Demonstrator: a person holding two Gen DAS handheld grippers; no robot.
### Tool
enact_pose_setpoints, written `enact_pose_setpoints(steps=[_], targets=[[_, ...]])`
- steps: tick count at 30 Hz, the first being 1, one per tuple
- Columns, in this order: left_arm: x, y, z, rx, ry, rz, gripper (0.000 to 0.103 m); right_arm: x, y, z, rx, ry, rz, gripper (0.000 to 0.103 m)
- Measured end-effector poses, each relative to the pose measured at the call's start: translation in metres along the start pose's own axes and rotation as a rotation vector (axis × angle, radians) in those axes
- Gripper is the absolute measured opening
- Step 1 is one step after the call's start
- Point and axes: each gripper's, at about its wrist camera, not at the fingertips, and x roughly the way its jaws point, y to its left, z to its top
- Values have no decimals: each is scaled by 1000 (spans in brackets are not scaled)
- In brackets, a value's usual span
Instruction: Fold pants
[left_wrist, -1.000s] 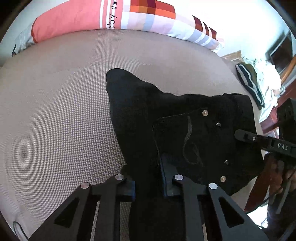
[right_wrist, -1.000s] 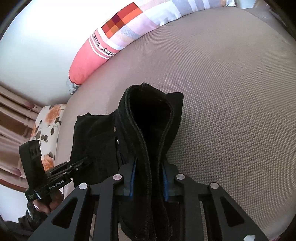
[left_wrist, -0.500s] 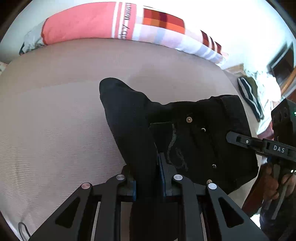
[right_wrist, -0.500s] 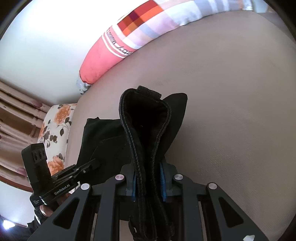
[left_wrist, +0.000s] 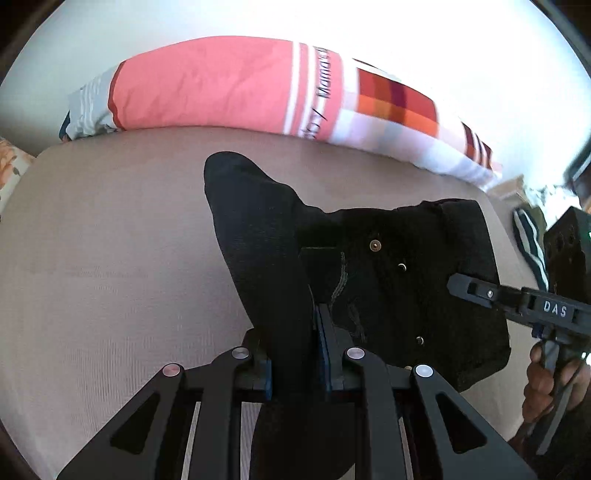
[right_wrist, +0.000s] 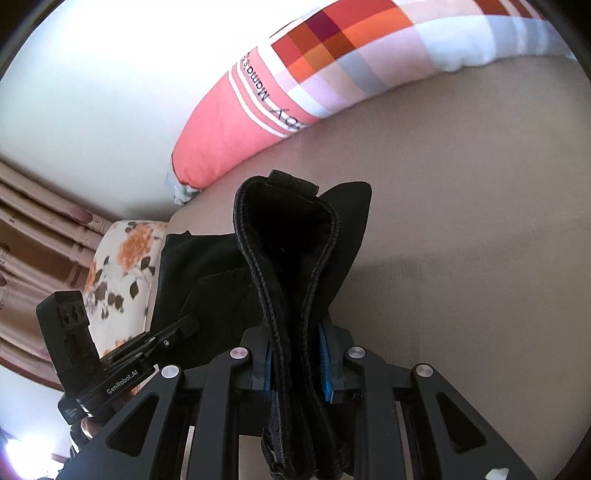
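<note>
Pants (left_wrist: 399, 280) pinched by left tool (left_wrist: 293, 354), right tool (right_wrist: 295, 354).

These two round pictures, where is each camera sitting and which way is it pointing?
Left wrist view: sits on the left claw, looking along its fingers across the bed at the black pants it pinches; the right claw and the person's hand show at right.
Right wrist view: sits on the right claw, facing the gripped pants; the left claw shows at lower left.
Both share the pants, bed and striped pillow.
</note>
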Motion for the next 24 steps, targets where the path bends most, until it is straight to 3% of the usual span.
enact_pose_setpoints(steps=[10, 13, 15, 18, 24], targets=[[45, 23, 54, -42, -22, -5, 19, 35, -3, 60, 4, -27, -38, 19], [61, 32, 51, -51, -2, 46, 20, 47, -13, 63, -2, -26, -123, 20], [71, 37, 44, -33, 10, 60, 24, 52, -22, 59, 1, -23, -184, 29], [79, 38, 34, -12, 7, 104, 38, 61, -26, 49, -57, -15, -297, 46], [77, 23, 21, 75, -43, 223, 53, 55, -24, 34, -80, -25, -344, 47]])
